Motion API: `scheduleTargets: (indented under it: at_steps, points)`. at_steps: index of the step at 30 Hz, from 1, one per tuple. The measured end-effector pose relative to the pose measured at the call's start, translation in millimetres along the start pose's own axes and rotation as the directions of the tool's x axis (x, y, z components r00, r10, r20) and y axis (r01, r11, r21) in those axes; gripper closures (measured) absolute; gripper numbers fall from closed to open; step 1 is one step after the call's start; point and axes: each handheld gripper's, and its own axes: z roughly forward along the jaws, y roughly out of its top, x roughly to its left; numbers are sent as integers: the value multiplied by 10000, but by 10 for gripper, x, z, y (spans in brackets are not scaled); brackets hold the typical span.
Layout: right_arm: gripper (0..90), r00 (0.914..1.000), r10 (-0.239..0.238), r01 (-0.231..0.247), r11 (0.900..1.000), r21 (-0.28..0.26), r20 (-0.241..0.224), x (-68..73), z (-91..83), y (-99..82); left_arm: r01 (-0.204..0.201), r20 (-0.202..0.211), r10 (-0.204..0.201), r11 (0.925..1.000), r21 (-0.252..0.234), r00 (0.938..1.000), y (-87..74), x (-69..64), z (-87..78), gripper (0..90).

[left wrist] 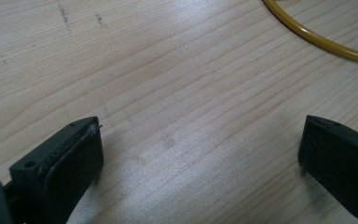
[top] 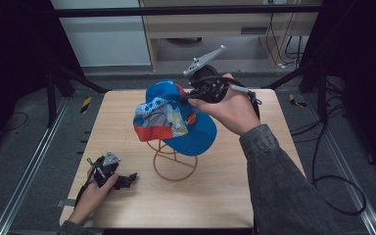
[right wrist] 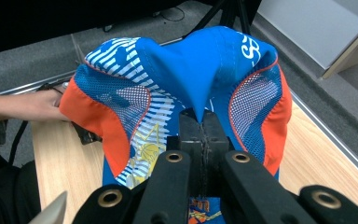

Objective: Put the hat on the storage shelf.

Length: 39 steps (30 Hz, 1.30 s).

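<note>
Wooden table point(top: 225, 191): blue cap point(top: 176, 120) pinched in right tool point(top: 188, 98), above wire stand point(top: 174, 159).

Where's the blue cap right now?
High view, centre: the blue cap hangs pinched in the right gripper, just above the wire stand.

Bare desk point(top: 225, 186) lay open in front of the wire stand point(top: 174, 161) and along its right side. The stand rose mid-desk, with the cap point(top: 176, 120) hanging over it and blocking passage above. The left gripper point(top: 127, 180) rested on the desk just left of the stand's ring.
</note>
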Motion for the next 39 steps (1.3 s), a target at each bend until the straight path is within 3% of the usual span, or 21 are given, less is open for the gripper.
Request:
scheduleTargets:
  at_steps: [23, 39]
  points:
    - [900, 9988, -91, 124, 9976, 683, -485, 79, 381, 4, 3, 2, -3, 10000, -3, 10000, 0, 0, 0, 0]
    - [900, 9993, -121, 157, 9949, 992, -368, 93, 495, 3, 3, 3, -3, 10000, 1, 10000, 0, 0, 0, 0]
